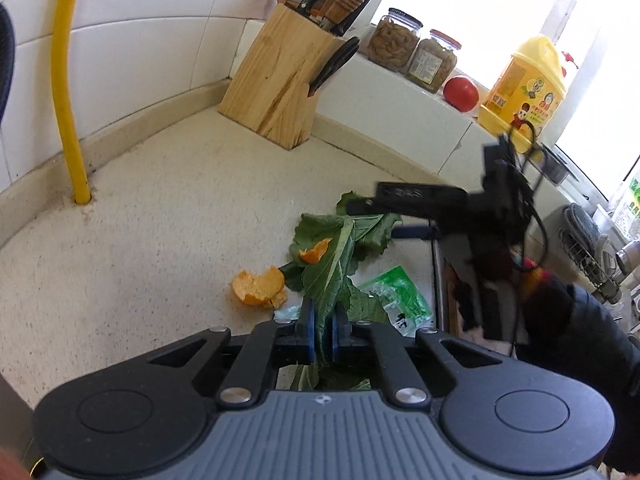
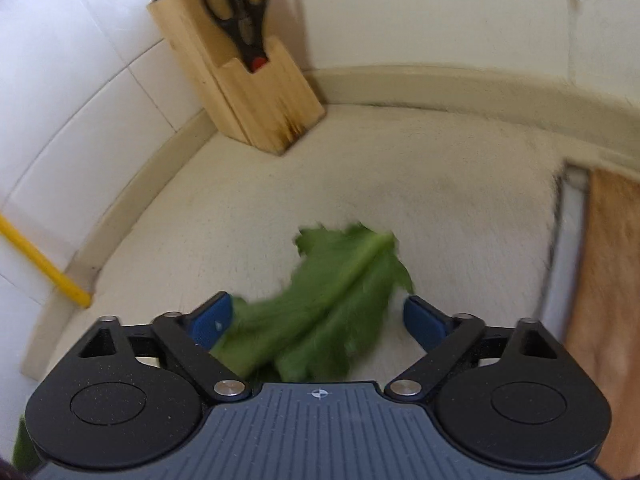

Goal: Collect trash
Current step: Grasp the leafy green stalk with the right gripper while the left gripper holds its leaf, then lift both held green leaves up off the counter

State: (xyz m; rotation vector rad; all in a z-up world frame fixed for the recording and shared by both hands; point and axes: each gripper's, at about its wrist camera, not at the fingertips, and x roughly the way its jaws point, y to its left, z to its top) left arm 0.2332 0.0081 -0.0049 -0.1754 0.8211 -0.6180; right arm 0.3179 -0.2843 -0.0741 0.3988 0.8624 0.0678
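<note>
In the left wrist view, green leaves (image 1: pixel 332 256) lie heaped on the speckled counter (image 1: pixel 160 240). My left gripper (image 1: pixel 322 322) is shut on one leaf's stem. Two orange peel pieces lie by the heap, one (image 1: pixel 260 288) on the counter and one (image 1: pixel 316 252) on a leaf. A green plastic wrapper (image 1: pixel 400 296) lies to the right. My right gripper (image 1: pixel 372 218) hovers over the heap's far end. In the right wrist view, which is blurred, the right gripper (image 2: pixel 318 316) is open, with a leaf (image 2: pixel 340 288) lying between its blue pads (image 2: pixel 212 320).
A wooden knife block (image 1: pixel 280 80) with knives and scissors stands in the corner. A yellow pipe (image 1: pixel 68 80) rises from the counter at left. Jars (image 1: pixel 394 44), a tomato (image 1: pixel 460 94) and a yellow oil jug (image 1: pixel 524 88) sit on the sill. A wooden board (image 2: pixel 608 280) lies right.
</note>
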